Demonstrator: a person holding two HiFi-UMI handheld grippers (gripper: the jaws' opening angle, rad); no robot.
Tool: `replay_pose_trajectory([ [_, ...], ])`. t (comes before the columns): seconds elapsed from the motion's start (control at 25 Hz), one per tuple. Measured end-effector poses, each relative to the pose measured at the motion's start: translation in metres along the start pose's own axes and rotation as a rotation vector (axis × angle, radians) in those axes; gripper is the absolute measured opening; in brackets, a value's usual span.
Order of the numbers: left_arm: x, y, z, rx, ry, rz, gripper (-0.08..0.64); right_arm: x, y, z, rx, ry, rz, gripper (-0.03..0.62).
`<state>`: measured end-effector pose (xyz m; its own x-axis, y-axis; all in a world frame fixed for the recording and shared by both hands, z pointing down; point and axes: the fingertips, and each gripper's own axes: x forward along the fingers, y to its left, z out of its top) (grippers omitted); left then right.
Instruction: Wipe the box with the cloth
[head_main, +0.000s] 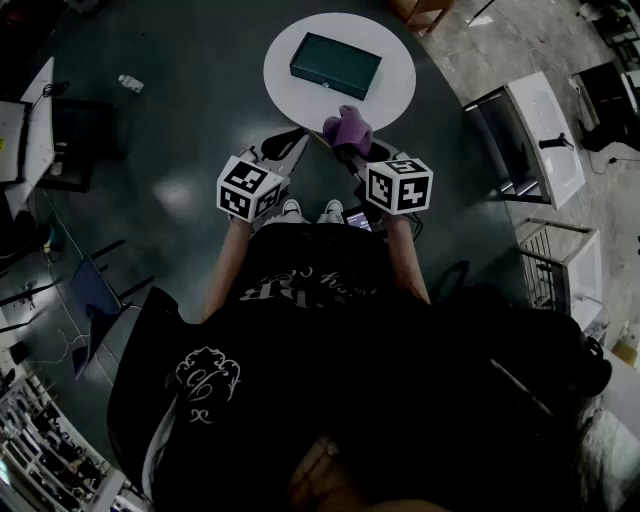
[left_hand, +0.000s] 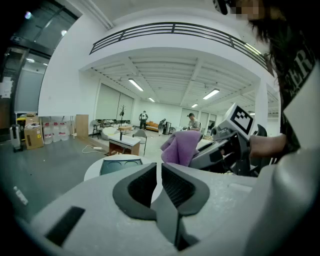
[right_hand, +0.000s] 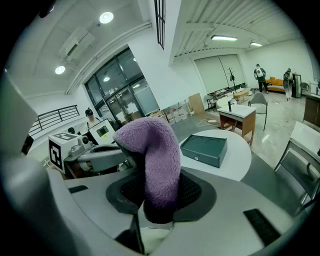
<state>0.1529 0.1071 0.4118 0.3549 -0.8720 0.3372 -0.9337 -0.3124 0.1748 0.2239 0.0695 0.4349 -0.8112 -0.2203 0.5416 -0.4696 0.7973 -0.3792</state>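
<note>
On the round white surface (head_main: 292, 95) lies a dark green box (head_main: 336, 65), closed and flat. In the head view it sits on the far half of the surface, turned at a slant to the person. The right gripper view shows the box (right_hand: 204, 148) from its front side, where a small pale latch sits in the middle of the wall, and the white surface (right_hand: 239, 156) runs bare around it.

The right hand-held gripper (head_main: 346, 147) hangs over the near rim of the surface with its jaws clamped on a purple fleecy cloth (head_main: 349, 128). In its own view the right hand-held gripper (right_hand: 159, 196) pinches the lower end of the cloth (right_hand: 156, 152). The rest of the cloth stands up from the pads and bends over at the top. The cloth is well apart from the box and touches neither it nor the surface.

The left hand-held gripper (head_main: 297, 145) is just beside the right one, at the near edge of the surface, pointing toward it. In the left gripper view its jaws (left_hand: 159, 175) are drawn together with only a thin slit between the dark pads and nothing held in them. Past them that view shows the box (left_hand: 120, 165) on the surface (left_hand: 93, 171), and to the right the cloth (left_hand: 181, 146) raised in the other gripper.

Below both grippers the head view shows the person's pale shoes (head_main: 310, 211) on a dark floor (head_main: 180, 130).
</note>
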Motion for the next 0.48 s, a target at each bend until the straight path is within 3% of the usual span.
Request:
replay_pose_trajectory([
  [0.24,-0.022,0.019,-0.004,0.001,-0.004,-0.015,0.025,0.017,0.024,-0.001,0.013,-0.008,-0.012,0.110],
  [0.48,-0.038,0.037,-0.010,0.007,0.000,-0.042,0.025,0.032,0.037,0.005,0.110,-0.055,-0.035,0.110],
])
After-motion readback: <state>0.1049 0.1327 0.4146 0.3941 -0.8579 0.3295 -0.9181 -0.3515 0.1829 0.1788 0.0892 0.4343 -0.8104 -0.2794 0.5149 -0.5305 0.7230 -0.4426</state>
